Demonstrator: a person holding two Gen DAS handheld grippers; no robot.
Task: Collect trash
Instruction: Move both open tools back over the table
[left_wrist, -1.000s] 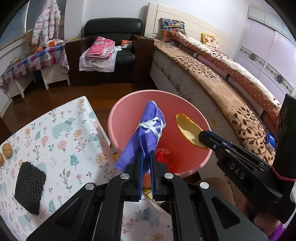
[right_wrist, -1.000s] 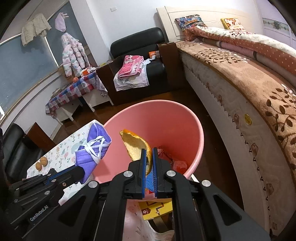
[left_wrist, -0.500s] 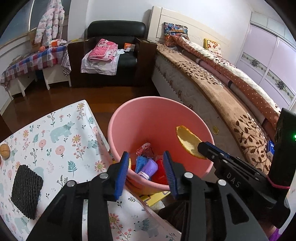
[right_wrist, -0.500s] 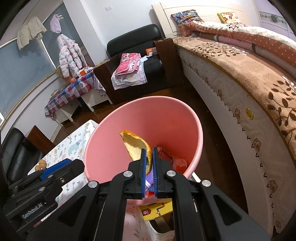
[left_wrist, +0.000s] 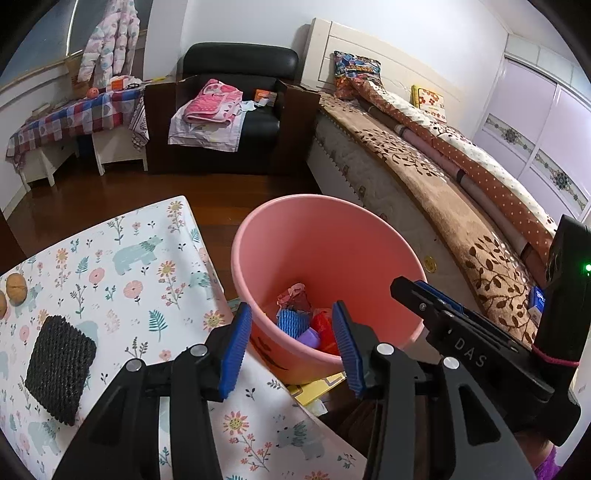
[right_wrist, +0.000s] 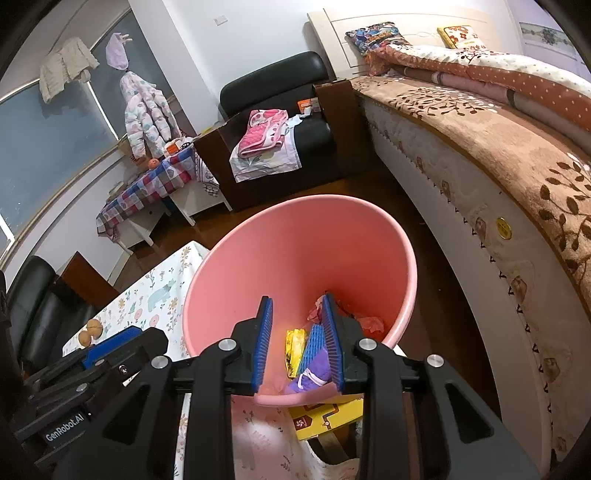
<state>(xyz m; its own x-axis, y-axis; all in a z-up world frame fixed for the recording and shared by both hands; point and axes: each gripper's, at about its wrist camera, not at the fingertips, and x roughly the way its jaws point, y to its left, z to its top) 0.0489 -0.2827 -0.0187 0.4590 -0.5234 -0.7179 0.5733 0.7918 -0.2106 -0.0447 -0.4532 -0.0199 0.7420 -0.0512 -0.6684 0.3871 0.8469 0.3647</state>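
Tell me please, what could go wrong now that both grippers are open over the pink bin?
1. The left gripper and the right gripper hang close together over the pink bin; pulling back carelessly could knock them together.
2. A finger may catch the near rim and tip the bin.
3. The black mesh pad and the walnuts lie on the floral tablecloth; a hasty reach could push them off.
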